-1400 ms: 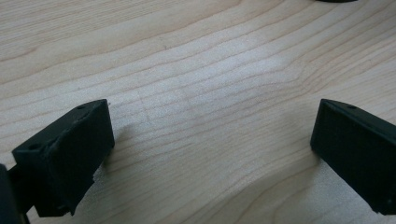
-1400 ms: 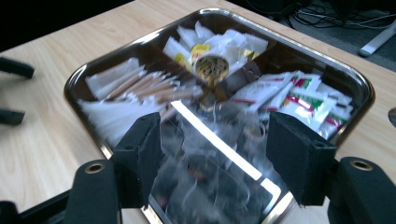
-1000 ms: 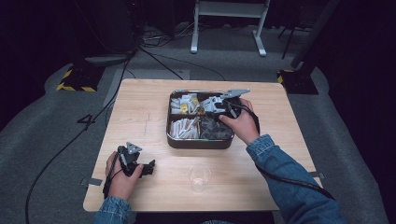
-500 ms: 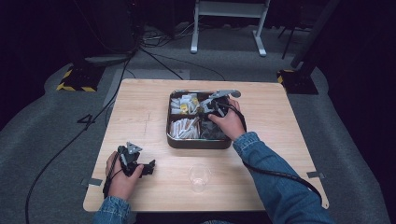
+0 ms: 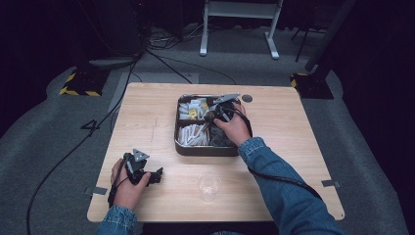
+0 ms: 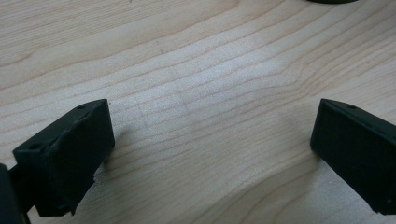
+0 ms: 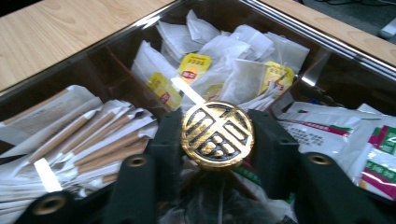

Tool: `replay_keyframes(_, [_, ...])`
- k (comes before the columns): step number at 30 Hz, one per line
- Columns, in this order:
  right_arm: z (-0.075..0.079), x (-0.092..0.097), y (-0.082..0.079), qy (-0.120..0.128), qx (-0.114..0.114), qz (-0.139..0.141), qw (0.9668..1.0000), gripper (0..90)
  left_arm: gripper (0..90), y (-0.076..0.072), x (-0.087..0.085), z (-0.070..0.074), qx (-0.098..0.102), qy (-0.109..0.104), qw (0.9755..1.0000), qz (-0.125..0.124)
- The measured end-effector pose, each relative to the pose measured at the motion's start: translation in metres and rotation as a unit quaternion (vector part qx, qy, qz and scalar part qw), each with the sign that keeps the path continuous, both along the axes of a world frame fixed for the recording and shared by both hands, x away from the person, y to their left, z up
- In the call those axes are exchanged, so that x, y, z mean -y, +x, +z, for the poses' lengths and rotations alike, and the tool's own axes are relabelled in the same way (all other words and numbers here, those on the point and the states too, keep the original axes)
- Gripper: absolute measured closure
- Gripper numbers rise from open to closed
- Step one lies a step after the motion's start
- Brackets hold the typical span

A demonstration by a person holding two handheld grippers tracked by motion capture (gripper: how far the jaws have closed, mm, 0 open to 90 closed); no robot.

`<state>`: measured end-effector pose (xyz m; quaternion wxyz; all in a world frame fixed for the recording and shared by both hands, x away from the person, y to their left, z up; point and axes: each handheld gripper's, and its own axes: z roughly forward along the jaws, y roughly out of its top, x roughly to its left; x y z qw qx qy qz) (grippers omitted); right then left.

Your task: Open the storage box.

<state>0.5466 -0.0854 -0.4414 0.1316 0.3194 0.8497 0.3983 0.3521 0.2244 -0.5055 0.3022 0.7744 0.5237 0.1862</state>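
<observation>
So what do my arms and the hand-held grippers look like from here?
Both sleeves are blue denim. Each hand-held gripper, left and right, is black with a grey three-cornered plate on top and a black cable trailing. The jaws are blocky and matte black.

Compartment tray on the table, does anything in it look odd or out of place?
Yes: a gold round disc sits between the right gripper's jaws, unlike the tea bags and paper stick sachets around it in the tray.
</observation>
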Motion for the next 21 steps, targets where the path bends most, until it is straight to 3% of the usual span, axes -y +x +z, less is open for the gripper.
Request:
replay_keyframes(13, [0.0002, -0.0015, -0.0022, 0.003, -0.003, -0.018, 0.9998, 58.7, 0.0, 0.001, 0.0004, 0.0, 0.001, 0.001, 1.0, -0.004])
replay_keyframes(21, [0.0019, -0.0057, -0.0063, -0.001, -0.006, -0.048, 0.9988, 58.7, 0.0, 0.0009, 0.0004, -0.0001, 0.001, 0.0, 1.0, -0.004])
